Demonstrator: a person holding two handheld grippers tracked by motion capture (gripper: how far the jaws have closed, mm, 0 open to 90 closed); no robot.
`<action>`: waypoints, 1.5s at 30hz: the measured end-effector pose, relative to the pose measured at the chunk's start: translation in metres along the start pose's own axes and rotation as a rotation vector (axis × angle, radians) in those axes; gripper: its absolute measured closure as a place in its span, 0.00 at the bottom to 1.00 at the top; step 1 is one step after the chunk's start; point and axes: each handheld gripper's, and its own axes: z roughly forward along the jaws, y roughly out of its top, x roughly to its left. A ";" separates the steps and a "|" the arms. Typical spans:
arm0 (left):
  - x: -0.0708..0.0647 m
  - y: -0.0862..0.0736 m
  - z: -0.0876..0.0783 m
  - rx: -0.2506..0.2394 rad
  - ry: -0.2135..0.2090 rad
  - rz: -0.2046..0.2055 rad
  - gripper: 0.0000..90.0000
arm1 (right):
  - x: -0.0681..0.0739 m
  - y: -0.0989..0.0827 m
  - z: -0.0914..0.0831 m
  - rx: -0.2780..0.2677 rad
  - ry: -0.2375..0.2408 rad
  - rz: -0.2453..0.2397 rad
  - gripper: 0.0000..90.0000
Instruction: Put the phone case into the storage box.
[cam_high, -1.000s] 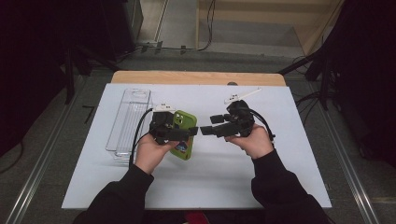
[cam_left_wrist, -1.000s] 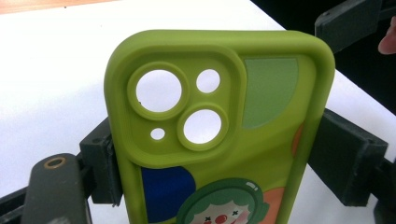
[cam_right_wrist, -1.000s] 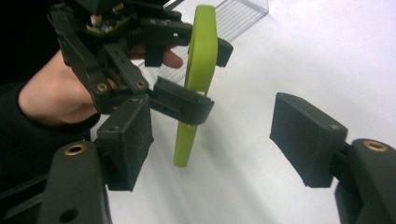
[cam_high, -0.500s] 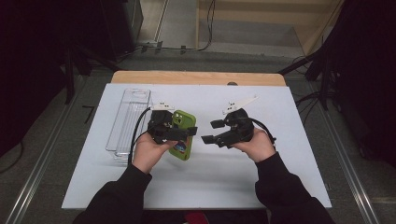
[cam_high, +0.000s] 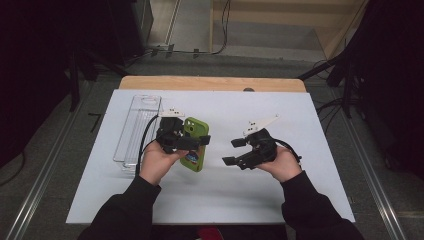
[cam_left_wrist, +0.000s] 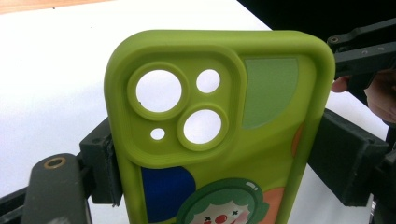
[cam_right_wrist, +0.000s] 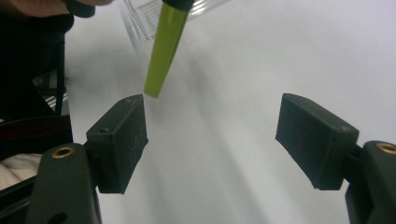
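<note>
A: Left gripper (cam_high: 192, 142), centre-left of the high view — state?
B: Jaws clamped across something, hand curled beneath, forearm entering from bottom left.

A: Right gripper (cam_high: 235, 151)?
B: Centre-right, jaws just widened, spread apart, nothing between them, pointing left.

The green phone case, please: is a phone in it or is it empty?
Empty: the white table shows through the camera holes of the green phone case.

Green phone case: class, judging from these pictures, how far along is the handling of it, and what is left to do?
Done: the left gripper has the green phone case clamped across its sides, off the white table. In hand: the right gripper faces it with jaws open and empty, apart from the case. Left, probably: closing in on the case; the clear tray may be its destination.
</note>
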 end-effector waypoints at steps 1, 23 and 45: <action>0.000 0.000 0.000 0.002 -0.001 0.000 0.19 | 0.000 -0.002 -0.001 -0.003 -0.004 0.005 0.26; -0.002 0.000 0.001 0.014 -0.031 0.001 0.20 | -0.004 -0.038 -0.013 -0.011 -0.066 0.083 0.26; 0.001 0.003 -0.002 0.030 -0.051 -0.005 0.19 | -0.010 -0.080 -0.016 0.003 -0.193 0.206 0.26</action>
